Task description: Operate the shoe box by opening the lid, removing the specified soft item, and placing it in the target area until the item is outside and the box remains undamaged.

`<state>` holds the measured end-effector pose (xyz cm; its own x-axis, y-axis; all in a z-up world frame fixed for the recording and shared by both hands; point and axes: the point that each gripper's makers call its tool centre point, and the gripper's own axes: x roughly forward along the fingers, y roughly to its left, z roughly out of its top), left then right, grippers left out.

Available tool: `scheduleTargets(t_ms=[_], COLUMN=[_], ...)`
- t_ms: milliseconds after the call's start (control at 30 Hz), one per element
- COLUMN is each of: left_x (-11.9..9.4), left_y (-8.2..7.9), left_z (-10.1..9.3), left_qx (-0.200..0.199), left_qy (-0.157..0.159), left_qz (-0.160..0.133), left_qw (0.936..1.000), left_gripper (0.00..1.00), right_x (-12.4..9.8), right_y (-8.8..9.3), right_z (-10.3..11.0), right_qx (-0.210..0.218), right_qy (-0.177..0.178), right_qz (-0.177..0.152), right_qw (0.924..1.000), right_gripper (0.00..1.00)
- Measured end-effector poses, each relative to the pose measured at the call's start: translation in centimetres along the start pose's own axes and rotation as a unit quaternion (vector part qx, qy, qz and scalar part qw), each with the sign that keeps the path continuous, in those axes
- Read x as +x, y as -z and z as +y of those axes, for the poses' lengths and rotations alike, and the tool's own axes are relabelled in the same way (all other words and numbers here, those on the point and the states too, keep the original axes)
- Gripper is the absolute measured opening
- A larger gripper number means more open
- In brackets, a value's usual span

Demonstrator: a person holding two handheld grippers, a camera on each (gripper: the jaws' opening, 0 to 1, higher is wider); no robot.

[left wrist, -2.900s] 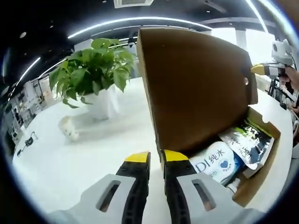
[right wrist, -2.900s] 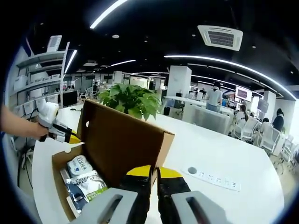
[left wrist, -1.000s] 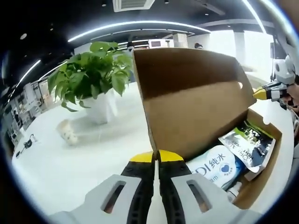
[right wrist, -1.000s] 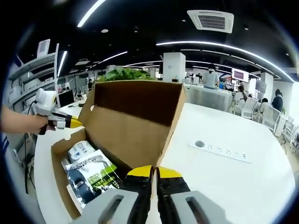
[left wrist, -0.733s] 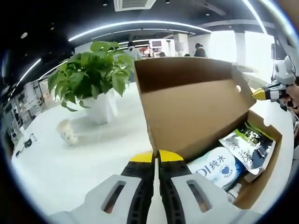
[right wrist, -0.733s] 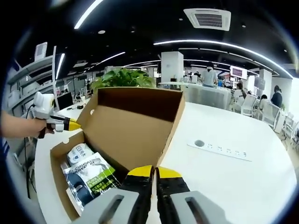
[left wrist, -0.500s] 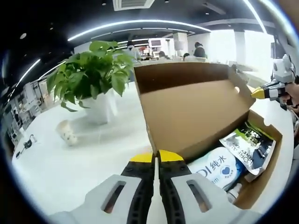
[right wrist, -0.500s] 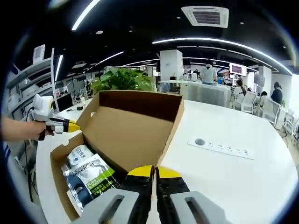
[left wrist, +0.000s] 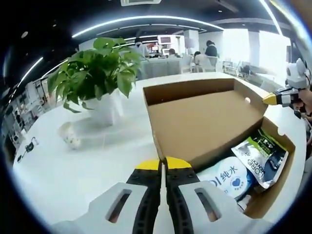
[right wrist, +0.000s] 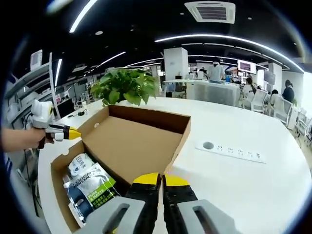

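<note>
Folded back now, lid (left wrist: 204, 122) lies flat; both clenched tongs (left wrist: 162, 165) (right wrist: 156, 180) level.

white table (right wrist: 253, 185) | on it: open shoe box (right wrist: 131, 141), potted plant (left wrist: 97, 78), power strip (right wrist: 229, 150)

"纯水" on white pack (left wrist: 225, 179)

One shoe box (left wrist: 204, 124) holds two soft packs (left wrist: 225, 176) (left wrist: 261, 155). One potted plant (left wrist: 97, 78) and one power strip (right wrist: 234, 151) sit on the desk (left wrist: 73, 165).
</note>
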<state>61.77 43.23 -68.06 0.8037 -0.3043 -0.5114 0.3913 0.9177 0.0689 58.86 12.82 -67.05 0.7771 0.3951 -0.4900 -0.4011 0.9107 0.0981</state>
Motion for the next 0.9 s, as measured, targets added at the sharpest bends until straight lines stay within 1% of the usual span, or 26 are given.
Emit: scheduleTargets(t_ms=[400, 633, 700, 833, 900], left_x=[0.3, 0.5, 0.5, 0.7, 0.8], left_y=[0.0, 0.0, 0.1, 0.1, 0.3], left_z=[0.0, 0.0, -0.1, -0.1, 0.0], left_qx=[-0.014, -0.017, -0.025, -0.023, -0.031], left_qy=[0.010, 0.018, 0.021, 0.026, 0.029], left_qz=[0.040, 0.060, 0.070, 0.083, 0.089], left_qw=[0.9991, 0.9979, 0.9970, 0.9960, 0.9951], left_gripper=[0.01, 0.01, 0.01, 0.01, 0.01], right_x=[0.6, 1.0, 1.0, 1.1, 1.2], right_y=[0.2, 0.3, 0.3, 0.4, 0.5], right_z=[-0.3, -0.5, -0.6, -0.6, -0.6], right_qx=[0.021, 0.021, 0.021, 0.023, 0.025], right_qy=[-0.002, -0.002, -0.004, -0.006, -0.006], right_qz=[0.014, 0.020, 0.023, 0.027, 0.029], right_qw=[0.9997, 0.9996, 0.9995, 0.9994, 0.9992], right_gripper=[0.00, 0.00, 0.00, 0.00, 0.00])
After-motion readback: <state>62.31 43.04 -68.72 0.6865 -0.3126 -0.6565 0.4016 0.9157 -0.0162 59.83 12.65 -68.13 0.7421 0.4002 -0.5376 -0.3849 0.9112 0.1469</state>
